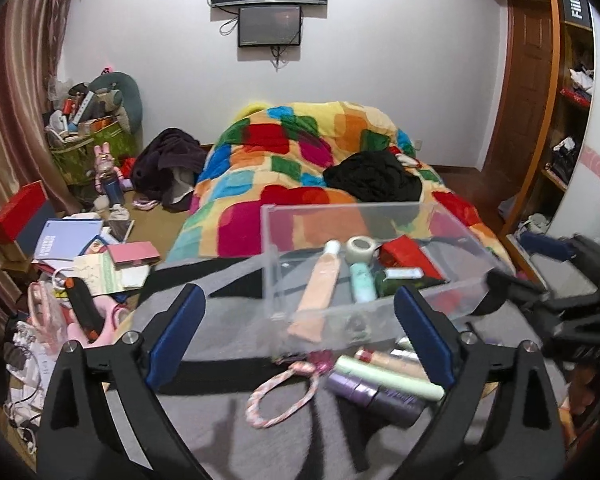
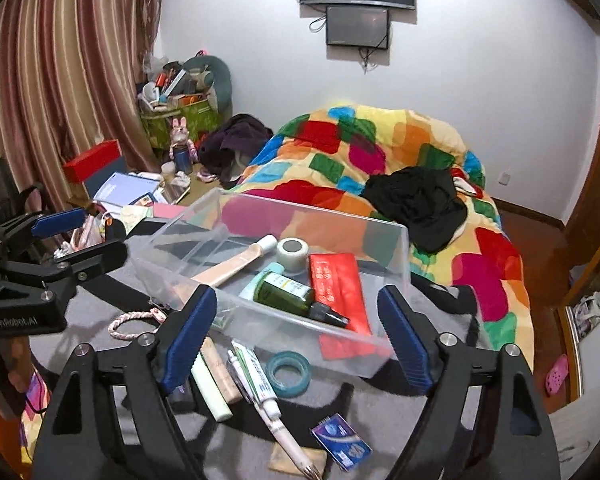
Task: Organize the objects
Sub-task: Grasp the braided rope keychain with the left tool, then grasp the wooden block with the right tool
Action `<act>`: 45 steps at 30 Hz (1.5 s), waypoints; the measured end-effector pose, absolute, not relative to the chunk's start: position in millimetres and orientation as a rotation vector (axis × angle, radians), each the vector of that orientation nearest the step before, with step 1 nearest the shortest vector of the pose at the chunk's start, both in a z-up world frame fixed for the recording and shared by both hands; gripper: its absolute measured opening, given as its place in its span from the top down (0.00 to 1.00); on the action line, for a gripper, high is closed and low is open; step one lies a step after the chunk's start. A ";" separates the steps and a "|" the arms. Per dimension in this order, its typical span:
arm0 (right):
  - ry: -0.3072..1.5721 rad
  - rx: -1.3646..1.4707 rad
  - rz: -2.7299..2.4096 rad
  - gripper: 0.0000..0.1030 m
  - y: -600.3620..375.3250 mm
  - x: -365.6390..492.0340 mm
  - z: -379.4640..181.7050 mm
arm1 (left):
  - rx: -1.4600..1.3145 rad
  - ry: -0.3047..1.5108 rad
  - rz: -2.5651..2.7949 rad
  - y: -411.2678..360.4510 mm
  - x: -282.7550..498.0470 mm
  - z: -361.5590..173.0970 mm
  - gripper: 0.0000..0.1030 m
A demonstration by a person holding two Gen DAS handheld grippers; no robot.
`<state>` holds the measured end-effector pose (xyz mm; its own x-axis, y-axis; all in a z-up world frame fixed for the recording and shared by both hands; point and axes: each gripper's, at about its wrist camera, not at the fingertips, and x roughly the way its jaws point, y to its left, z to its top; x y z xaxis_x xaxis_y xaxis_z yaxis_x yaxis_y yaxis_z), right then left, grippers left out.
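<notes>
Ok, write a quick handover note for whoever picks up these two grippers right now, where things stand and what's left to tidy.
Left gripper: jaws open, nothing held.
Right gripper: jaws open, nothing held.
Clear box sits on the grey cloth.
Done: beige tube, white tape roll, green bottle and red packet are in the box.
Left: blue tape ring, toothpaste, pale green stick, blue card, pink rope loop, purple tube lie loose in front.

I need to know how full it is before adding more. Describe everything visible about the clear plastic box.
The clear plastic box is a rectangular, open-topped, see-through bin resting upright on the grey cloth. It holds a beige tube, a tape roll, a dark green dropper bottle, a pale teal bottle and a red packet. Neither gripper touches it.
</notes>
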<state>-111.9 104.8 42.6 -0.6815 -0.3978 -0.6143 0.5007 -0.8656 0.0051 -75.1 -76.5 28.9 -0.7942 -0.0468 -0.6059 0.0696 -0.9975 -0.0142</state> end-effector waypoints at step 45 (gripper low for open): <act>0.060 1.217 -2.342 0.36 150.2 -57.1 -53.6 | 1.347 0.218 -2.818 -81.6 -5.0 -60.9 0.90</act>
